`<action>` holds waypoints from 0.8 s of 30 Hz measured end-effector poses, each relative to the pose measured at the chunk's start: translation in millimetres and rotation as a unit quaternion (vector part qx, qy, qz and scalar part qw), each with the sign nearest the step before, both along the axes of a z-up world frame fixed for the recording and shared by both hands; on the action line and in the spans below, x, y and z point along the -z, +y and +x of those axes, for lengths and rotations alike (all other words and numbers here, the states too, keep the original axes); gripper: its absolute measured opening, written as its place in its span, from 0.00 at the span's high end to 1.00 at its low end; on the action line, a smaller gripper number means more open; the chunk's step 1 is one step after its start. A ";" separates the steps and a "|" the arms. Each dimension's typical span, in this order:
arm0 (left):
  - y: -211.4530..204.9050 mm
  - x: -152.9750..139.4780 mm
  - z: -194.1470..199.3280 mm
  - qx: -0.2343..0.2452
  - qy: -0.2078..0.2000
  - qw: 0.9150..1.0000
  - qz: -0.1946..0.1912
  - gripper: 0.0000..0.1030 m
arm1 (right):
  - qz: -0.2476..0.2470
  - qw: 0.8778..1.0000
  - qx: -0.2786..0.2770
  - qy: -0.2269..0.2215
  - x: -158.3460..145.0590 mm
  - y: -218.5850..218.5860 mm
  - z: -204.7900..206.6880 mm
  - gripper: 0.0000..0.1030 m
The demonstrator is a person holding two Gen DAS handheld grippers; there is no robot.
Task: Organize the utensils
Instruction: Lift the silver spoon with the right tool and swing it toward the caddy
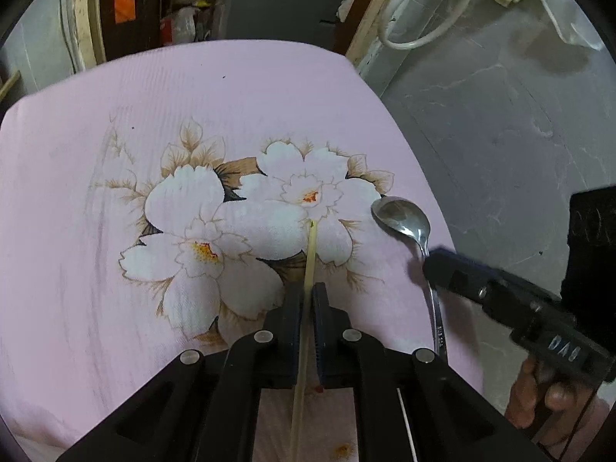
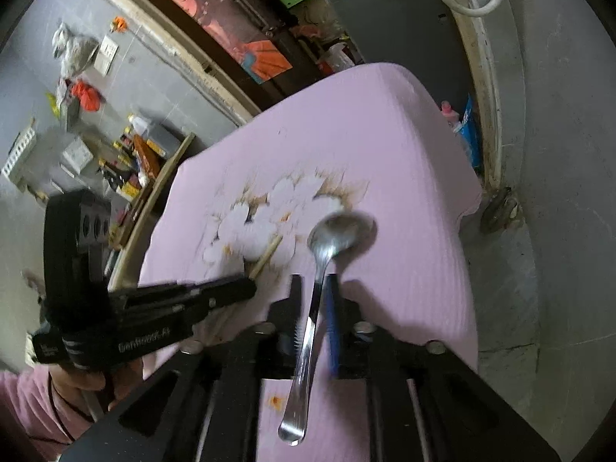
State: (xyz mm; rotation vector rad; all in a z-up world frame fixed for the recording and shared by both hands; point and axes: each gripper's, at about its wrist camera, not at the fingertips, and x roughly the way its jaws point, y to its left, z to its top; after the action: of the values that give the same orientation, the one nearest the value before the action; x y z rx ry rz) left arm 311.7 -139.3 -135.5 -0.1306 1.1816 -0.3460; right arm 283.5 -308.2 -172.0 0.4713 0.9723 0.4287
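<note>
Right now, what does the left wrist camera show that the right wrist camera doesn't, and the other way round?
Only the left wrist view shows the left gripper from behind, shut on a chopstick whose tip rests over the printed flowers.

Only the right wrist view shows the whole spoon handle running back between the right gripper fingers, and cluttered shelves beyond the table.

Both show the spoon, the chopstick, the pink flowered cloth, and the opposite gripper from the side.
</note>
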 end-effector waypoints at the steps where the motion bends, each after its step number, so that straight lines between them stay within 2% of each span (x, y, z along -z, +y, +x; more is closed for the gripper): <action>1: -1.1 0.4 -1.4 0.002 0.001 1.000 0.002 0.93 | 0.005 1.000 0.001 0.002 0.0 -1.7 3.8 0.64; 11: -6.1 -0.4 3.6 0.012 0.001 1.000 0.014 0.93 | 0.068 0.996 0.005 0.052 21.3 -6.5 39.6 0.63; 15: -13.3 -2.0 10.3 0.028 0.007 0.999 0.028 0.94 | 0.091 0.993 0.015 0.068 29.1 -8.5 43.9 0.79; 18: -16.9 -4.4 12.3 0.042 0.009 0.998 0.039 0.95 | 0.108 0.991 0.023 0.073 31.1 -7.7 42.0 0.84; 21: -11.9 -8.7 11.6 0.033 0.014 0.999 0.019 0.95 | 0.115 0.991 0.022 0.063 22.8 -2.9 34.9 0.92; 24: -4.7 -24.8 3.8 0.022 -0.007 1.000 -0.002 0.95 | 0.121 0.991 0.028 0.051 10.8 -2.7 24.9 0.97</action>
State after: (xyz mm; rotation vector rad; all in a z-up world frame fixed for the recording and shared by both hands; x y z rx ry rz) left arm 315.5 -143.9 -110.7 -0.1055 1.1715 -0.3885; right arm 308.4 -310.9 -182.8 0.7439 1.0081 0.4782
